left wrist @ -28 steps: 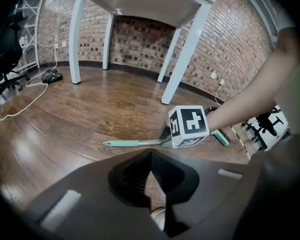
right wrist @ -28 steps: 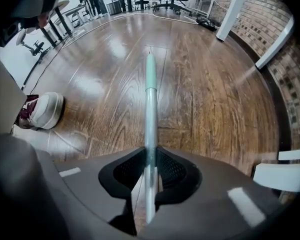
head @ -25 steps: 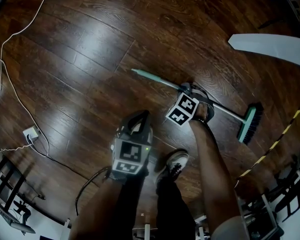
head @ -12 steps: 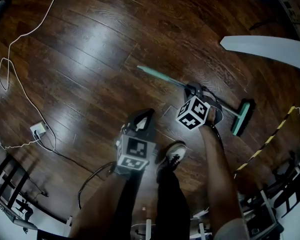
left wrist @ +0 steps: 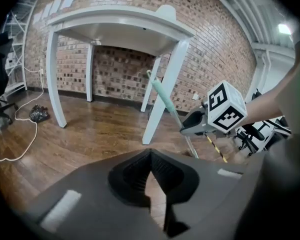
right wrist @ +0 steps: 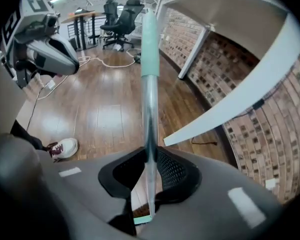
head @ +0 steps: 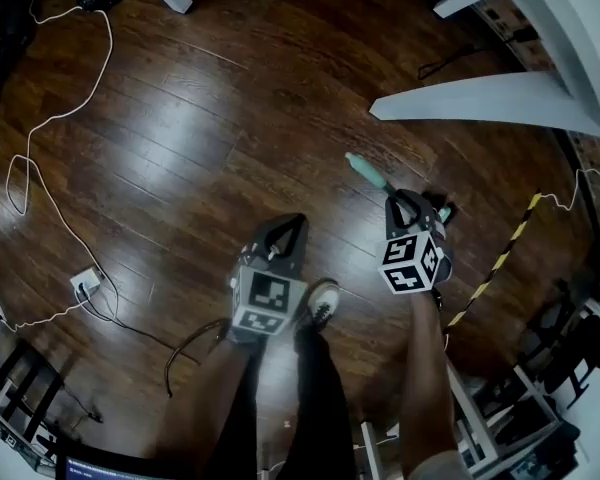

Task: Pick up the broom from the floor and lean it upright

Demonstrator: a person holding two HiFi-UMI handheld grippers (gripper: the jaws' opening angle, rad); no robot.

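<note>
The broom has a silver handle with a teal grip at its far end. My right gripper is shut on the handle, though its jaws have just eased open a little. The broom is off the floor and steep; in the head view only its teal grip and a bit of its teal head show past the right gripper. My left gripper hangs beside it on the left, shut and holding nothing. From the left gripper view, the broom rises out of the right gripper.
A white table stands close ahead on the right, with its leg before a brick wall. White cable and a power strip lie at left. Yellow-black tape crosses the floor at right. The person's shoe is below the grippers.
Both grippers have risen. The broom lay flat on the floor; the right gripper has lifted it and tipped it steeply up. The head view has swung toward the white table.
</note>
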